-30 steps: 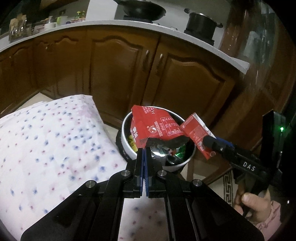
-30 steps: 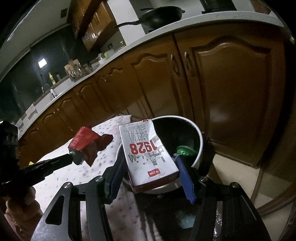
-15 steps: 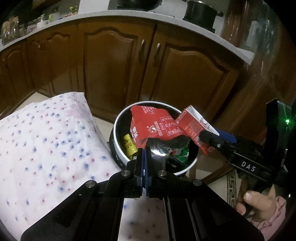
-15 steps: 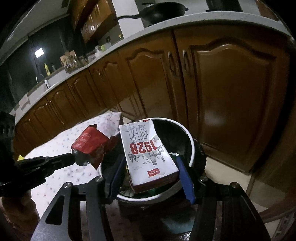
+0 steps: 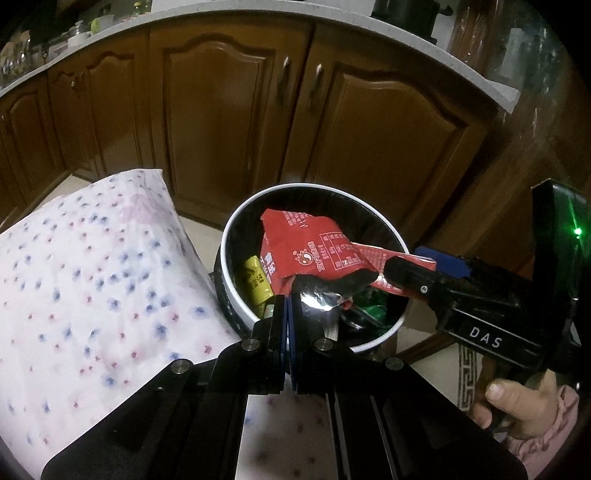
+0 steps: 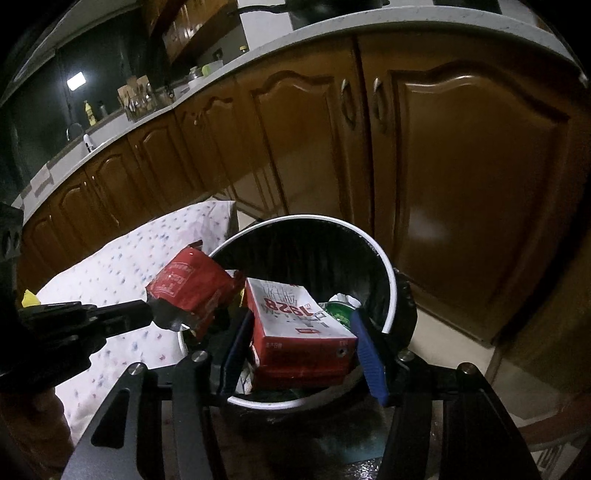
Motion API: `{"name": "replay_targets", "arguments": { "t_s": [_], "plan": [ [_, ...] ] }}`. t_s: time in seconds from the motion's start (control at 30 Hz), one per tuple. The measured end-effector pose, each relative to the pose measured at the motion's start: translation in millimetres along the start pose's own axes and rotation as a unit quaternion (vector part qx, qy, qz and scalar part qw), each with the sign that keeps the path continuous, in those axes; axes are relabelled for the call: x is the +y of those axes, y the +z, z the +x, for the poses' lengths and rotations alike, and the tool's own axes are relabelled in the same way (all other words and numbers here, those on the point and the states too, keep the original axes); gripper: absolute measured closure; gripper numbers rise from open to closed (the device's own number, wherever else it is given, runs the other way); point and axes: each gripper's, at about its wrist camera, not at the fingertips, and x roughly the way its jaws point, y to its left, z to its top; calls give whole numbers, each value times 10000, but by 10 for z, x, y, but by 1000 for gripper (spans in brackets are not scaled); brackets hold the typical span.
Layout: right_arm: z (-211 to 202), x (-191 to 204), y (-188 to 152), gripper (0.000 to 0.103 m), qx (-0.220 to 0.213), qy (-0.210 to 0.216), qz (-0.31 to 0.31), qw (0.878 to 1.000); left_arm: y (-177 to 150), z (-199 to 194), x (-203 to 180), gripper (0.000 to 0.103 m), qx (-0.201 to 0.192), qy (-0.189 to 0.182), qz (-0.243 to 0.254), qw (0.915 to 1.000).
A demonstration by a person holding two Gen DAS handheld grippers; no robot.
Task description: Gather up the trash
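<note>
A round trash bin (image 5: 236,236) with a white rim and black liner stands beside the table; it also shows in the right wrist view (image 6: 388,266). My left gripper (image 5: 287,299) is shut on a red snack wrapper (image 5: 306,251) and holds it over the bin's mouth; the wrapper also shows in the right wrist view (image 6: 188,288). My right gripper (image 6: 301,332) is shut on a red and white carton (image 6: 295,328) marked 1928, held low over the bin. The carton's edge shows in the left wrist view (image 5: 391,256). A yellow can (image 5: 256,280) and green trash (image 6: 340,310) lie inside.
A table with a white flowered cloth (image 5: 85,280) lies left of the bin. Brown kitchen cabinets (image 5: 236,110) stand close behind it under a pale counter (image 6: 406,22). A curved wooden chair part (image 5: 424,343) sits by the bin's right side.
Both grippers have moved forward and down over the bin, and the wrapper and carton now hang lower in its mouth. Both remain shut on their items.
</note>
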Motion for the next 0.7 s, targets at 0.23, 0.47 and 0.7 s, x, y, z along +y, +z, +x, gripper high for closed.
{"name": "replay_targets", "arguments": {
  "t_s": [0.23, 0.47, 0.7],
  "plan": [
    [34, -45, 46, 46, -6, -30, 79, 10000, 33, 94, -47, 100, 131, -84, 30, 9999],
    [-45, -167, 45, 30, -114, 129, 430, 9989, 25, 39, -4, 65, 60, -81, -81, 9999],
    [-257, -236, -15, 25, -409, 275, 796, 9956, -76, -152, 143, 64, -70, 1, -294, 9995]
  ]
}}
